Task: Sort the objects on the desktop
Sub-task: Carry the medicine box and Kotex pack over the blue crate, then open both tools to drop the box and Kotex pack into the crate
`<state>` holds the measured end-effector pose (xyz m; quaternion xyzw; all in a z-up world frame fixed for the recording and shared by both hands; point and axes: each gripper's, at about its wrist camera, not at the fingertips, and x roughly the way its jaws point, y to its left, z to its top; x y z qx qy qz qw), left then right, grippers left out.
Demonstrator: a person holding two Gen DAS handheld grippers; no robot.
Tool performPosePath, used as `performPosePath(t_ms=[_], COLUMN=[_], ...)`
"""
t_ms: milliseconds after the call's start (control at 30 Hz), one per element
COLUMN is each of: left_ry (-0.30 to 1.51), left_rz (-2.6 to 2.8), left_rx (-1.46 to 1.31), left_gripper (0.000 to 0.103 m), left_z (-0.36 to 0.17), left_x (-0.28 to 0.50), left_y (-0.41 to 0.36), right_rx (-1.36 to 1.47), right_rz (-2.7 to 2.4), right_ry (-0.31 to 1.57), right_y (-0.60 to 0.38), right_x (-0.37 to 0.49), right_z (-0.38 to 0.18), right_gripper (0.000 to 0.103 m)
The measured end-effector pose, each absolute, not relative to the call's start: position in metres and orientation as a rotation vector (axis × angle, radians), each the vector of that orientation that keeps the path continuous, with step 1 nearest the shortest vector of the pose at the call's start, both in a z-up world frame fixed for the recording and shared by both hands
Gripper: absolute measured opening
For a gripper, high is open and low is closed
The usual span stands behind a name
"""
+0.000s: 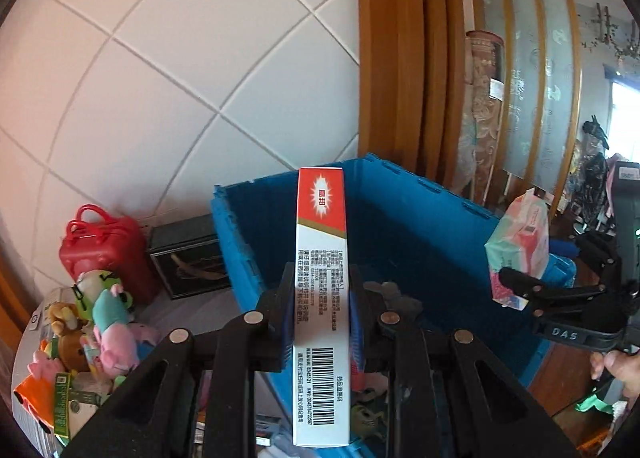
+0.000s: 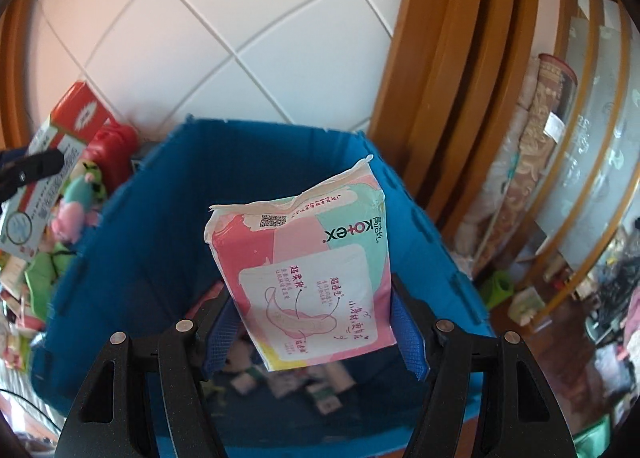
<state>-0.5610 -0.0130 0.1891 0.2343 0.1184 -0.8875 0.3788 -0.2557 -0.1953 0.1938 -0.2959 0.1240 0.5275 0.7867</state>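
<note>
My left gripper is shut on a long white and red carton, held upright on edge above the near rim of a blue plastic crate. My right gripper is shut on a soft pink and mint pad packet, which hangs over the same blue crate. In the left wrist view the right gripper with the packet shows at the crate's right side. The carton also appears at the far left of the right wrist view. Several small items lie on the crate's floor, blurred.
Plush toys and a red toy suitcase crowd the tabletop left of the crate, with a dark framed picture behind. A white tiled wall and a wooden door frame stand beyond. A hand grips the right tool.
</note>
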Motion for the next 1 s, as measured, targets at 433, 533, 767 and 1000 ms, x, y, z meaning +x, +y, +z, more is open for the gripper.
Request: performPosePath(t_ms=[433, 533, 767, 1000], left_ry=[0.439, 0.459, 0.455, 0.386], left_rz=[-2.231, -2.228, -2.221, -2.178], left_rx=[1.02, 1.059, 1.112, 1.089], left_gripper=[0.022, 0.022, 0.022, 0.053], left_z=[0.131, 0.122, 0.109, 0.111], left_x=[-0.684, -0.692, -0.707, -0.706], left_y=[-0.033, -0.029, -0.025, -0.021], right_rx=[-0.952, -1.0, -1.065, -1.031], right_rz=[1.173, 1.156, 1.186, 1.224], right_ry=[0.347, 0.36, 0.397, 0.453], right_y=[-0.141, -0.134, -0.129, -0.127], right_x=[-0.176, -0.169, -0.161, -0.153], right_z=[0.138, 0.129, 0.118, 0.121], right_gripper=[0.068, 0.068, 0.068, 0.073])
